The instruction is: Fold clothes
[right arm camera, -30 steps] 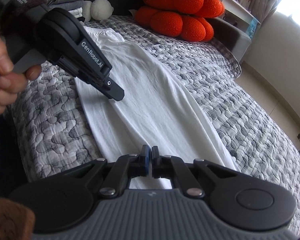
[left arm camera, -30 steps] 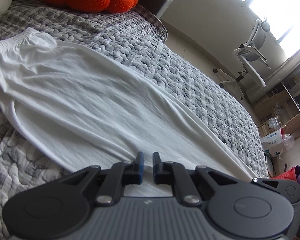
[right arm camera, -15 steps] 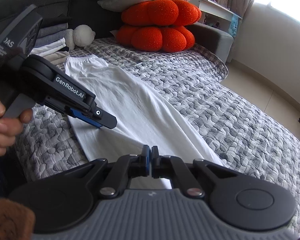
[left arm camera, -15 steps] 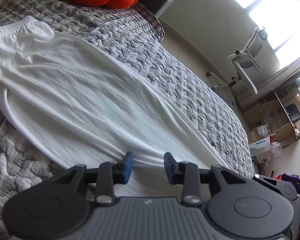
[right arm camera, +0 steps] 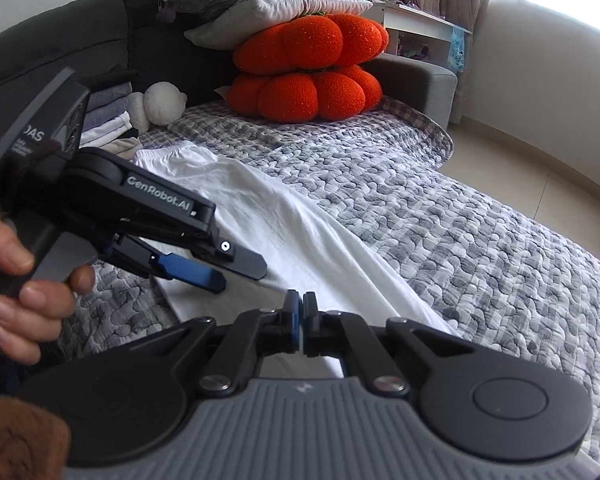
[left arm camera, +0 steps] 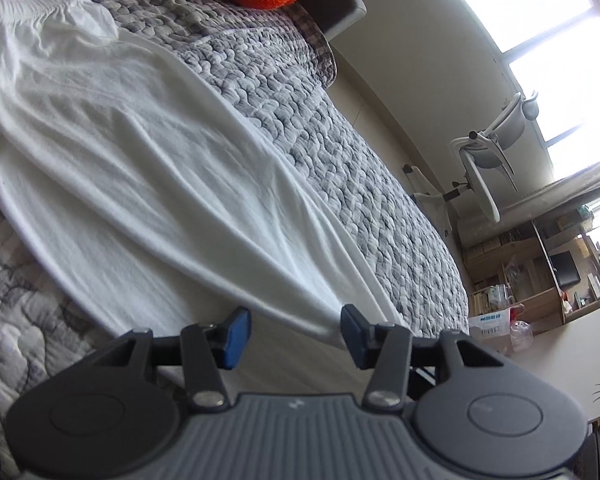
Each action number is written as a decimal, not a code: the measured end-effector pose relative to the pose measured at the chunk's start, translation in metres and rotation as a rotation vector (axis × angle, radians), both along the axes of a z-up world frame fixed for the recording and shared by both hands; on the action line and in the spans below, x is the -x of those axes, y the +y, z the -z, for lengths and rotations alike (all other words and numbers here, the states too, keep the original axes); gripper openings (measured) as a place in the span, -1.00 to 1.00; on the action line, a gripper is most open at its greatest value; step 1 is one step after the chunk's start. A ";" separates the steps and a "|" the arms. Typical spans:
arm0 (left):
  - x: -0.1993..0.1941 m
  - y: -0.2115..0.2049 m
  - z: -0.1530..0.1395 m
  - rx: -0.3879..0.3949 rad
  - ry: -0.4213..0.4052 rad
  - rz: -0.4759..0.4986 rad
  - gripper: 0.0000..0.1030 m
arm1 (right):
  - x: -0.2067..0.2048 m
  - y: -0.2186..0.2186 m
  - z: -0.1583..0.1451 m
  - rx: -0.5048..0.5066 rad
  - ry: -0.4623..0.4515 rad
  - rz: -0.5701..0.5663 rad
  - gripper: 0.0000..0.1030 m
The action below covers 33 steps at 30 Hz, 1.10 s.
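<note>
White trousers [left arm camera: 148, 168] lay lengthwise on the quilted bed [left arm camera: 340, 168]; left gripper [left arm camera: 296, 332] jaws gaped empty, right gripper [right arm camera: 301, 322] jaws pinched the hem, apparently to fold it.

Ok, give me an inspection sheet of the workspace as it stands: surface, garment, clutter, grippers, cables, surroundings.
Surface: grey quilted bedspread, patterned, covering a sofa bed.
Job's things: white garment spread lengthwise, elastic waistband at the far end, near end toward the cameras; not folded yet.
Clutter: orange pumpkin cushions with a white pillow on top; white plush toy; stack of folded clothes by the backrest.
Grippers: left gripper open, fingers apart over the near end, holding nothing. Right gripper shut; whether it pinches cloth cannot be told.
Cables: nothing seen.
Surroundings: office chair, wooden shelves, bright windows, tiled floor.
</note>
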<state>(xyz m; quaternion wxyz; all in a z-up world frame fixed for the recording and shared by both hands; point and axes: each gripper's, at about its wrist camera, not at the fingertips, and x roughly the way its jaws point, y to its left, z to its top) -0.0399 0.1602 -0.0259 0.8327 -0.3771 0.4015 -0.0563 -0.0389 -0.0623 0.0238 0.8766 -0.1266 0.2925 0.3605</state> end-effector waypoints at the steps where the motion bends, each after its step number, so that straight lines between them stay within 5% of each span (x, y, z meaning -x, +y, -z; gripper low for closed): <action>1: -0.001 0.001 0.000 -0.004 -0.011 -0.001 -0.07 | 0.002 0.000 0.000 0.000 -0.005 -0.006 -1.00; 3: -0.003 0.002 -0.001 -0.026 -0.026 0.004 -0.33 | 0.004 -0.002 -0.001 -0.002 -0.011 -0.017 -1.00; 5: -0.005 0.001 0.000 -0.056 -0.025 0.011 -0.88 | 0.006 -0.005 -0.001 0.001 -0.012 -0.024 -1.00; 7: -0.002 0.002 -0.002 -0.078 -0.026 0.011 -0.97 | 0.008 -0.006 0.002 0.018 -0.013 -0.029 -1.00; 18: 0.011 0.006 -0.008 -0.130 -0.052 0.012 -0.97 | 0.023 0.000 0.012 0.098 -0.057 -0.103 -0.91; 21: 0.013 0.005 -0.014 -0.148 -0.071 0.009 -0.97 | 0.032 0.015 0.014 0.118 -0.098 -0.137 -0.43; 22: 0.014 0.004 -0.014 -0.151 -0.073 0.009 -0.97 | 0.035 0.022 0.016 0.131 -0.119 -0.148 -0.10; 23: 0.014 0.004 -0.014 -0.153 -0.075 0.009 -0.97 | 0.037 0.028 0.018 0.150 -0.133 -0.157 -0.07; 27: 0.015 0.005 -0.012 -0.145 -0.066 0.011 -0.97 | 0.034 0.049 0.032 0.242 -0.160 -0.179 -0.11; 30: 0.014 0.007 -0.010 -0.122 -0.060 0.013 -0.97 | 0.027 0.059 0.044 0.330 -0.189 -0.148 -0.91; 33: 0.013 0.012 -0.004 -0.100 -0.029 -0.001 -0.96 | 0.025 0.055 0.041 0.320 -0.196 -0.138 -1.00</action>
